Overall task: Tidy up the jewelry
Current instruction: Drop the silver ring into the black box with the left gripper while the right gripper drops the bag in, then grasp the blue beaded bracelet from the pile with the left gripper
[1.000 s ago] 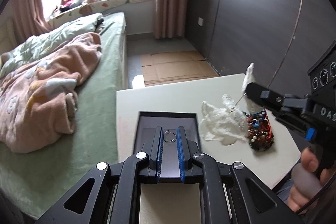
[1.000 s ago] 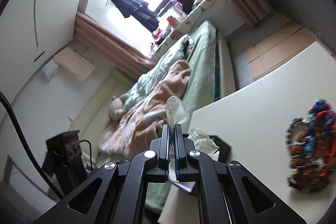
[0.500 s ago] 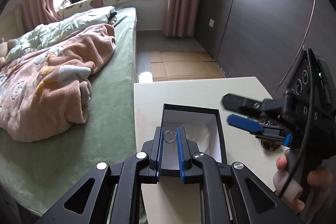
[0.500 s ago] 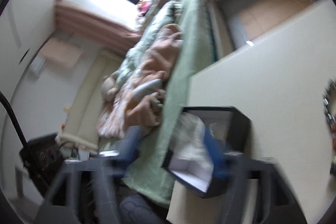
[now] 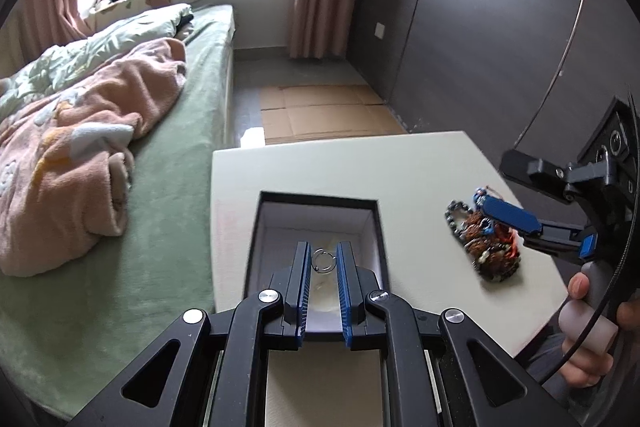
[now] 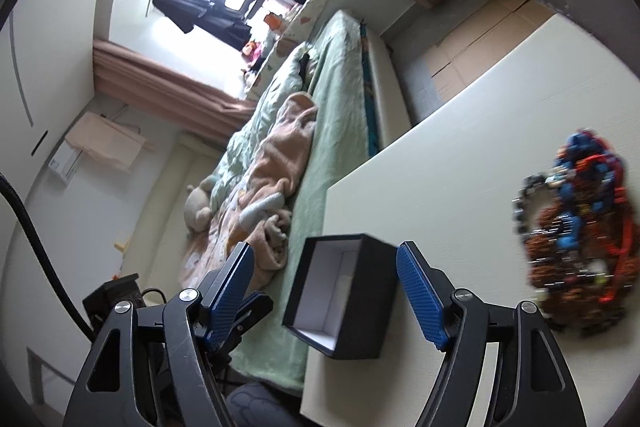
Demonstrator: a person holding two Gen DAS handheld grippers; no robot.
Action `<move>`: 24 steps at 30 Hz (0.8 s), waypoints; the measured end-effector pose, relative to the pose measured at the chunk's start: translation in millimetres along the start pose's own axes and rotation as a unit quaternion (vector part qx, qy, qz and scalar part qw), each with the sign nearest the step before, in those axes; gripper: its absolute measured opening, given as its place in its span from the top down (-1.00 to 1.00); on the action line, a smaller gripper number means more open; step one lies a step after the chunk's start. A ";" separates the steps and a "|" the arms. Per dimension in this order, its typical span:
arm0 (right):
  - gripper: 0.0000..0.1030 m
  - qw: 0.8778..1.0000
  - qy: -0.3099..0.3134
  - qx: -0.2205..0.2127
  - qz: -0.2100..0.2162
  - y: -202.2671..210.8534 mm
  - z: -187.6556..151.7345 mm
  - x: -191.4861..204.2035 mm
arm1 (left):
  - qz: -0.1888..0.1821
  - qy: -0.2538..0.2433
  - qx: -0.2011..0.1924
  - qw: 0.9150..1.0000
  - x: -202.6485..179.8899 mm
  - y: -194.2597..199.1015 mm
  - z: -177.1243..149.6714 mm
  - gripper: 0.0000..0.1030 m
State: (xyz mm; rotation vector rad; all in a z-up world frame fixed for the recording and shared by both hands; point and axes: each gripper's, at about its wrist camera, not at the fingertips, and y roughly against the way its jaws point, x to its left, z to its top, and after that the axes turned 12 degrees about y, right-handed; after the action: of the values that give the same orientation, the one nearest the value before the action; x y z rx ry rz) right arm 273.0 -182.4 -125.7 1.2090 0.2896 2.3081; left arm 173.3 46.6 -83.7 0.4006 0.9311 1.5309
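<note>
My left gripper [image 5: 323, 254] is shut on a small silver ring [image 5: 323, 261] and holds it over the open black box [image 5: 372, 227] with a white lining. A clear plastic bag lies inside the box under the ring. My right gripper [image 6: 324, 263] is open and empty, tilted, with the box [image 6: 352, 331] between and beyond its fingers. In the left wrist view the right gripper [image 5: 516, 199] hovers above a pile of beaded bracelets [image 5: 488, 247]. That pile also shows in the right wrist view [image 6: 580, 235].
The box and pile sit on a white table [image 5: 360, 171] whose left edge meets a green bed [image 5: 180, 187] with a pink blanket [image 5: 80, 147]. Cardboard [image 5: 328, 115] lies on the floor beyond. A dark wardrobe [image 5: 480, 27] stands at right.
My right gripper let go of the clear plastic bag, opened and pulled back to the right over the bead pile. The bag now lies in the box. My left gripper still holds the ring.
</note>
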 end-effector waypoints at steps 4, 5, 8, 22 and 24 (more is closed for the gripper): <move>-0.44 1.000 -0.005 -0.012 -0.009 20.8 3.1 -10.2 | -0.017 0.025 0.023 0.999 -0.5 -6.4 8.3 0.71; -0.44 1.000 -0.005 -0.015 -0.011 25.1 3.7 -12.0 | -0.023 0.034 0.026 0.999 0.6 -7.3 10.5 0.70; -0.44 1.000 -0.004 -0.023 -0.015 39.2 4.8 -17.5 | -0.021 0.040 0.023 0.999 -0.6 -5.8 13.0 -0.02; -0.44 0.997 -0.015 -0.035 -0.072 86.7 -2.2 -47.0 | -0.031 -0.001 0.013 0.999 -36.7 0.7 3.7 -0.49; -0.44 0.996 -0.021 -0.036 -0.082 93.5 -4.0 -52.6 | -0.035 -0.010 0.016 0.999 -45.7 -0.8 1.5 -0.49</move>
State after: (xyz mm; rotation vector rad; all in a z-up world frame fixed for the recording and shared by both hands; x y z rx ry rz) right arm 262.5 -289.2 -126.6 1.1516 0.2769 2.1327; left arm 184.1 3.9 -71.5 0.4014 0.9447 1.4486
